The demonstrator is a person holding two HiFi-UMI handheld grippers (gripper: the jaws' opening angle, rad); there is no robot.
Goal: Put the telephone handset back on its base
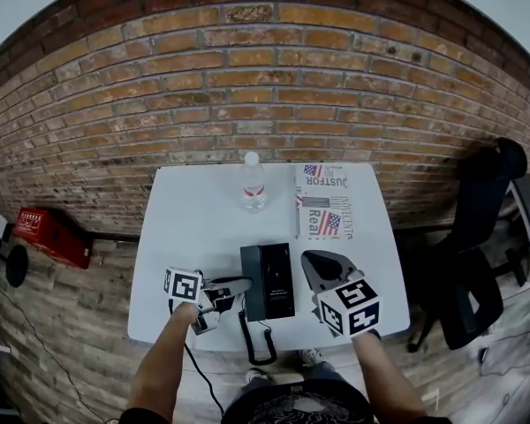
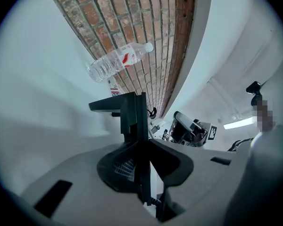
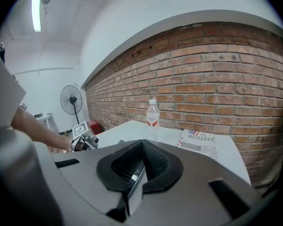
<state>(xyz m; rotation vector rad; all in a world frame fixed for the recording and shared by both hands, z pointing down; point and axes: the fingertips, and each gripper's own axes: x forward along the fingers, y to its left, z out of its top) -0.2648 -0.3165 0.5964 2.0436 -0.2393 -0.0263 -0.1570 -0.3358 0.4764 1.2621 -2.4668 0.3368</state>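
The black telephone [image 1: 269, 281] lies at the middle front of the white table [image 1: 194, 219]. It reads as one flat block, and I cannot make out the handset apart from the base. Its coiled cord [image 1: 258, 343] loops off the front edge. My left gripper [image 1: 237, 285] lies on its side just left of the phone, jaws shut, tips at the phone's edge. In the left gripper view the phone [image 2: 125, 109] stands edge-on right beyond the shut left gripper [image 2: 142, 140]. My right gripper [image 1: 316, 261] is right of the phone, shut and holding nothing. In its own view the right gripper [image 3: 140, 147] points at the brick wall.
A clear water bottle [image 1: 253, 184] stands at the table's back middle, with a folded newspaper [image 1: 324, 201] to its right. A black office chair [image 1: 477, 254] is right of the table. A red box [image 1: 53, 235] sits on the floor at the left. A standing fan [image 3: 71, 99] is farther off.
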